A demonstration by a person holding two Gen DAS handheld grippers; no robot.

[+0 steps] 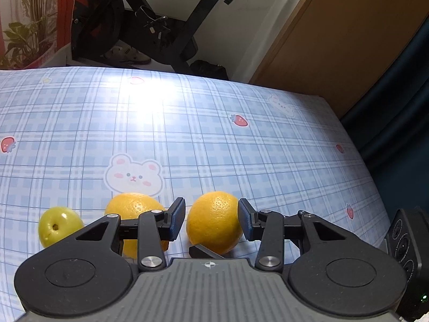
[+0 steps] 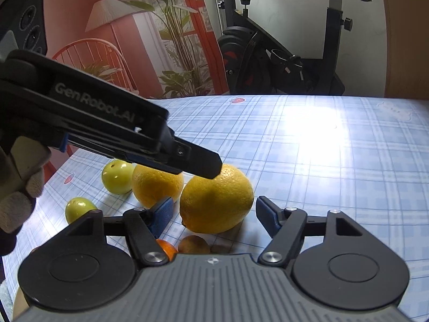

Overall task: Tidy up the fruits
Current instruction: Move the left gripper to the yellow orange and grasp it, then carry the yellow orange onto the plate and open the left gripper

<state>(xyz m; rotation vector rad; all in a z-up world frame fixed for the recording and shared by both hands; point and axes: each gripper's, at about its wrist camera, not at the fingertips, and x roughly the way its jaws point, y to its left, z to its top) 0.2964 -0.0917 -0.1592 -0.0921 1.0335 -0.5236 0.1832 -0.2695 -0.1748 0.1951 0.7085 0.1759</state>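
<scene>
Your left black two-finger gripper [image 2: 198, 165], lettered "GenRobot.AI", slants down over the near yellow dimpled lemon [image 1: 214, 221] on the blue plaid tablecloth [image 1: 241, 147], jaws open astride it. Your right black gripper [image 2: 214, 214] gapes wide, holding nothing.

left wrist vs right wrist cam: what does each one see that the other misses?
Only the left wrist view: the wooden cabinet at the right and the bear print on the cloth.

Only the right wrist view: a second green fruit, a small orange fruit and a brown fruit near the camera, plus a gloved hand.

Both: the near lemon, the far lemon, one green fruit, the plaid tablecloth, and the exercise bike. The left gripper is open around the near lemon.
</scene>
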